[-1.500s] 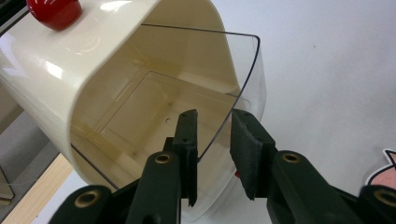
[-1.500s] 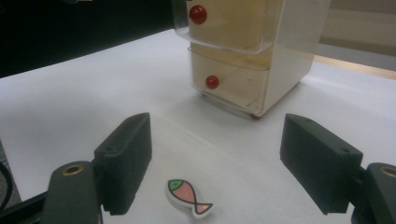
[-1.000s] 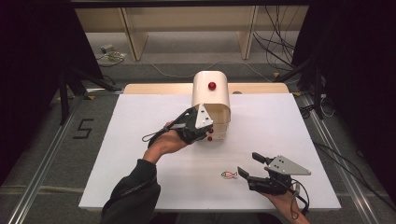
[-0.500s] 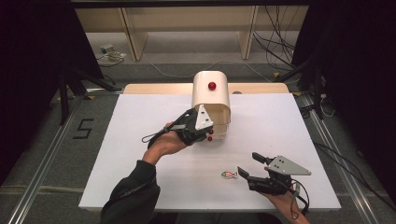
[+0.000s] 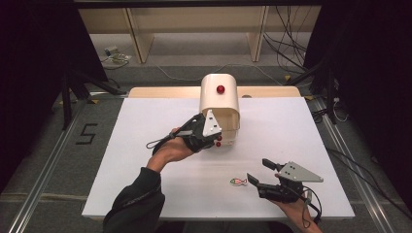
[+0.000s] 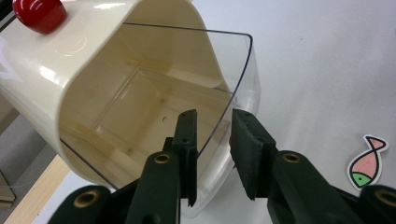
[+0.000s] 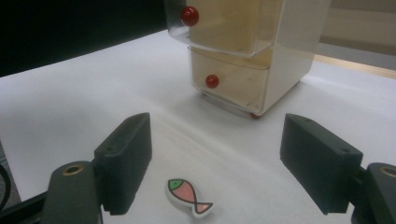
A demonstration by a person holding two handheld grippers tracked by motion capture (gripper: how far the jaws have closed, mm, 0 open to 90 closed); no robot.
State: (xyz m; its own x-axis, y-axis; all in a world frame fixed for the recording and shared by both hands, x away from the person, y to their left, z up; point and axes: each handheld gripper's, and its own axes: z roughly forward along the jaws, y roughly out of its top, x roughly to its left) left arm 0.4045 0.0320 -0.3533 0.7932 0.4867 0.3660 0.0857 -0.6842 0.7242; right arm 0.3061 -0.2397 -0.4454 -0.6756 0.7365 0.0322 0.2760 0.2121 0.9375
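A cream drawer cabinet with a red knob on top stands at the middle back of the white table. Its clear upper drawer is pulled out and looks empty inside. My left gripper is shut on that drawer's clear front wall, one pad inside and one outside; in the high view the left gripper sits at the cabinet's front. The lower drawer is pushed in, red knob showing. A small pink-and-green fish piece lies flat on the table. My right gripper stands open just right of it, the fish low between its jaws.
A wooden board lies behind the cabinet at the table's far edge. Beyond it stand pale wooden shelf legs and floor cables. A "5" is marked on the floor at left. Metal rails run along both table sides.
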